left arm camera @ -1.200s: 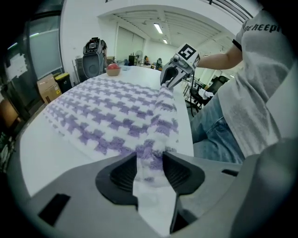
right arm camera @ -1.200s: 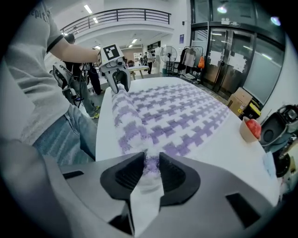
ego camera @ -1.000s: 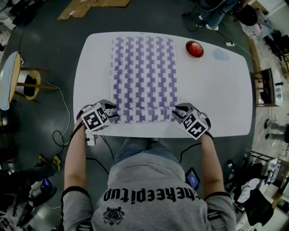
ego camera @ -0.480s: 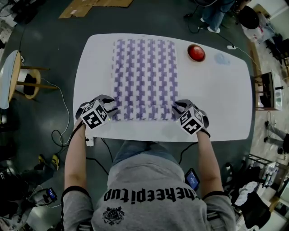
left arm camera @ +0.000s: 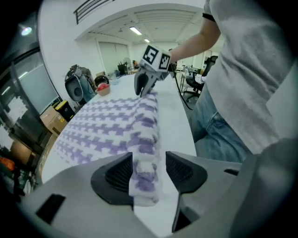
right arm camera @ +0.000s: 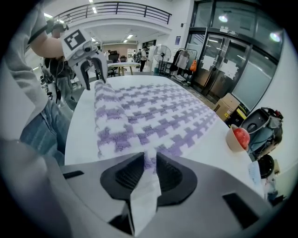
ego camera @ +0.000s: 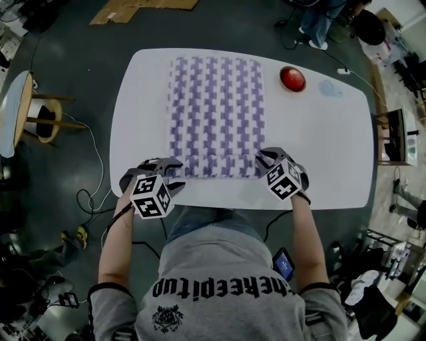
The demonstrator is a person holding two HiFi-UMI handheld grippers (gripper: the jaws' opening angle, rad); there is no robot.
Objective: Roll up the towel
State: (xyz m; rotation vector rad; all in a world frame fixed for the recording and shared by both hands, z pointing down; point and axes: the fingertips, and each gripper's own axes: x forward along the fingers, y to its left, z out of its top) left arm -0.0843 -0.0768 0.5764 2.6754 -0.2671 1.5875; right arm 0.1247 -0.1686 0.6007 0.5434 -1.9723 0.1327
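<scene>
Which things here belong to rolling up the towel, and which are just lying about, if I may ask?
Job:
towel
right gripper, shut on its near edge
left gripper, jaws just opening, towel between them
table

Lying about:
red object
stool
cardboard on floor

Lab space: floor cables [ego camera: 99, 160], cardboard [ego camera: 143, 6], glass doors [right arm camera: 219, 51]

Count on inspection: 1 table [ego camera: 319, 146], 1 towel [ego camera: 216, 113], 1 bowl [ego camera: 292, 78], 1 stool [ego camera: 14, 113] on the floor, 1 person [ego camera: 219, 286] at the table. 1 left gripper [ego camera: 172, 175] and 1 right gripper [ego camera: 263, 162], 2 in all.
</scene>
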